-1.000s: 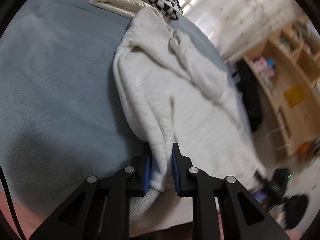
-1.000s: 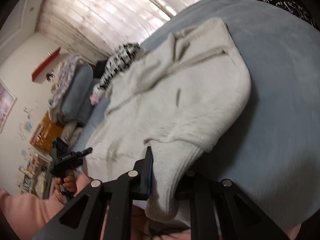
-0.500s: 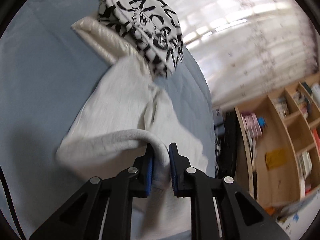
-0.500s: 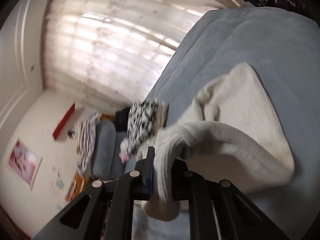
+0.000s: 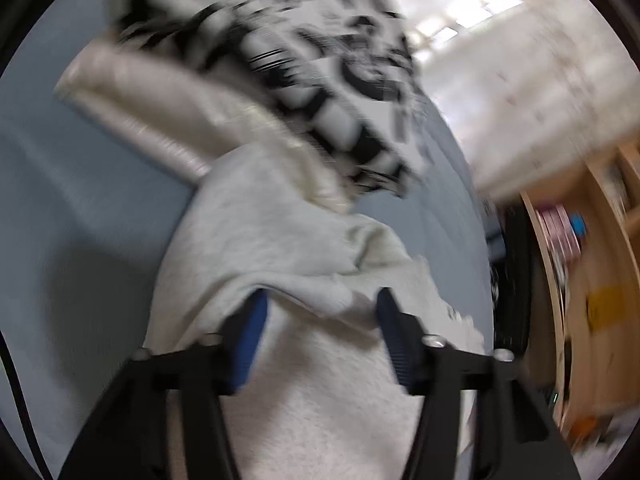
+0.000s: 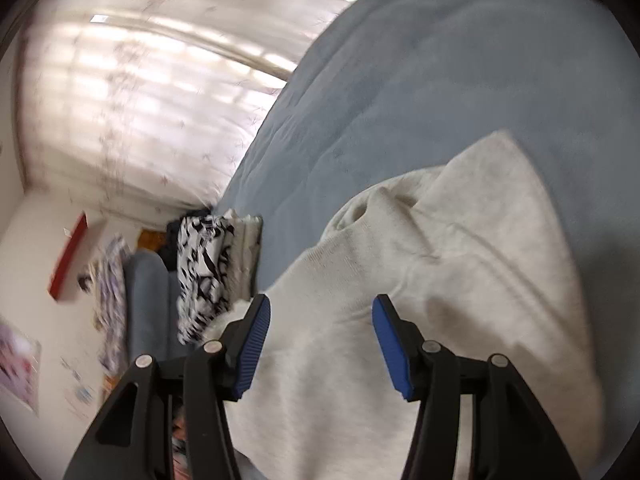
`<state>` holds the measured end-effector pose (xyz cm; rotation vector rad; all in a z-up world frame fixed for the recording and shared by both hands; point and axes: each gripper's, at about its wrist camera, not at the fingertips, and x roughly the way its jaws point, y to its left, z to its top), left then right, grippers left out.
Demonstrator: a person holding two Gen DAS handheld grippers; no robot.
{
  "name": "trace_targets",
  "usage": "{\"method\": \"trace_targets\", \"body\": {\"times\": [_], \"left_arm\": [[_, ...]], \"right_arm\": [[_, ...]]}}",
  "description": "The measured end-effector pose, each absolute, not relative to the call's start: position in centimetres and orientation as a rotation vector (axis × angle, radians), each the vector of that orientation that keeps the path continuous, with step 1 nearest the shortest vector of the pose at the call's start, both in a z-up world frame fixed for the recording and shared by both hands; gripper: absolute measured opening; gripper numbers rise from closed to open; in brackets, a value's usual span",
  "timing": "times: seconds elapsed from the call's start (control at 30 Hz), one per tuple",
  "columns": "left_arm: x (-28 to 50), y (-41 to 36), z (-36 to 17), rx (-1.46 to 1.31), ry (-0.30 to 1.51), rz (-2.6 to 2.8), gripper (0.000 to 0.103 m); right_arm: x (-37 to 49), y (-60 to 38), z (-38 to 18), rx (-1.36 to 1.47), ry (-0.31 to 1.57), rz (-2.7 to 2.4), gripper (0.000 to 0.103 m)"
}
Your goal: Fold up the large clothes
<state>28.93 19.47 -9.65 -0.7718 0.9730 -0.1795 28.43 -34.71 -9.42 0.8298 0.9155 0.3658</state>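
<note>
A cream knitted sweater lies folded over itself on the grey-blue bed cover. It also shows in the right wrist view. My left gripper is open just above the sweater's folded edge, holding nothing. My right gripper is open above the sweater, holding nothing. The blue pads stand wide apart. The left wrist view is blurred.
A folded black-and-white patterned garment lies on a beige folded one just beyond the sweater. The stack also shows in the right wrist view. Wooden shelves stand to the right of the bed. Curtained windows are behind.
Both grippers carried the sweater's hem forward over its body and then opened, letting it go. The sweater now lies folded in half.
</note>
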Motion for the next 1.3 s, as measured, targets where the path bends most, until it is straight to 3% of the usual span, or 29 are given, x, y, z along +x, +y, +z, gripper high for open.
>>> {"method": "trace_targets", "body": {"times": [0.1, 0.27, 0.43, 0.63, 0.73, 0.8, 0.83, 0.9, 0.93, 1.13, 1.2, 1.3], "left_arm": [[28.1, 18.7, -6.9, -0.632, 0.907, -0.211, 0.085], [27.6, 15.9, -4.7, -0.301, 0.878, -0.243, 0.086], [28.7, 12.5, -6.5, -0.019, 0.914, -0.227, 0.086], [31.6, 12.2, -8.2, 0.009, 0.926, -0.211, 0.085], [33.0, 11.6, -9.0, 0.002, 0.921, -0.215, 0.07], [33.6, 11.5, -9.4, 0.0, 0.933, -0.214, 0.041], [33.8, 11.5, -9.7, -0.003, 0.942, -0.21, 0.036], [34.0, 11.5, -9.9, -0.015, 0.932, -0.206, 0.023], [33.8, 11.6, -9.7, -0.023, 0.923, -0.203, 0.022], [32.8, 12.9, -6.4, -0.059, 0.86, -0.122, 0.018], [32.9, 12.8, -5.4, -0.066, 0.849, -0.092, 0.018], [33.5, 12.6, -4.9, -0.081, 0.844, -0.066, 0.017]], "right_arm": [[27.6, -35.1, -8.7, 0.71, 0.922, 0.349, 0.056], [27.4, -36.0, -9.0, 0.545, 0.94, 0.293, 0.056], [29.1, -36.4, -10.1, 0.462, 0.951, 0.255, 0.056], [32.2, -35.4, -11.6, 0.454, 1.001, 0.325, 0.056], [33.6, -34.8, -12.4, 0.426, 1.036, 0.338, 0.056], [34.2, -34.4, -12.7, 0.423, 1.032, 0.353, 0.056], [34.4, -34.2, -12.8, 0.424, 1.026, 0.369, 0.056], [34.3, -33.4, -12.7, 0.383, 1.017, 0.37, 0.036], [34.0, -32.8, -12.4, 0.317, 1.016, 0.339, 0.008], [30.7, -33.0, -7.5, 0.281, 0.812, 0.205, 0.008], [30.0, -33.4, -5.1, 0.291, 0.72, 0.143, 0.0], [30.5, -34.1, -3.1, 0.293, 0.656, 0.075, 0.0]]}}
